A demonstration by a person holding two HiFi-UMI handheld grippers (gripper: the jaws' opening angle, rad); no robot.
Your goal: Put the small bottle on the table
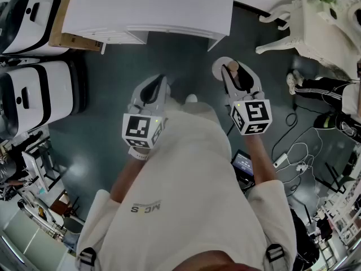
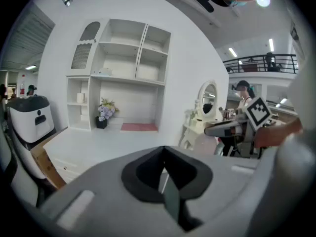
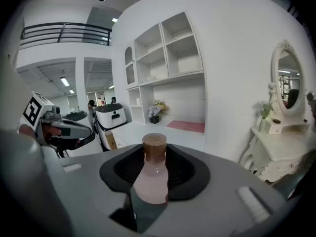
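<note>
The small bottle point(image 3: 154, 174) is a clear flask with a brown cork stopper, and my right gripper point(image 3: 155, 171) is shut on its body with the neck pointing away from me. In the head view the bottle point(image 1: 228, 67) shows at the tip of the right gripper point(image 1: 232, 72), in the air above the dark floor. My left gripper point(image 1: 160, 82) hangs beside it with its jaws together and nothing in them; the left gripper point(image 2: 164, 168) looks the same from its own view. The white table point(image 1: 146, 7) stands ahead of both grippers, its top point(image 3: 148, 128) bare near the front edge.
A white shelf unit with a flower pot point(image 2: 105, 113) and a red mat point(image 2: 139, 127) rises behind the table. A white dressing table with a mirror point(image 1: 324, 21) stands to the right. White machines point(image 1: 31, 89) and a cardboard box point(image 1: 70, 35) are at the left. Cables point(image 1: 296, 157) lie on the floor at the right.
</note>
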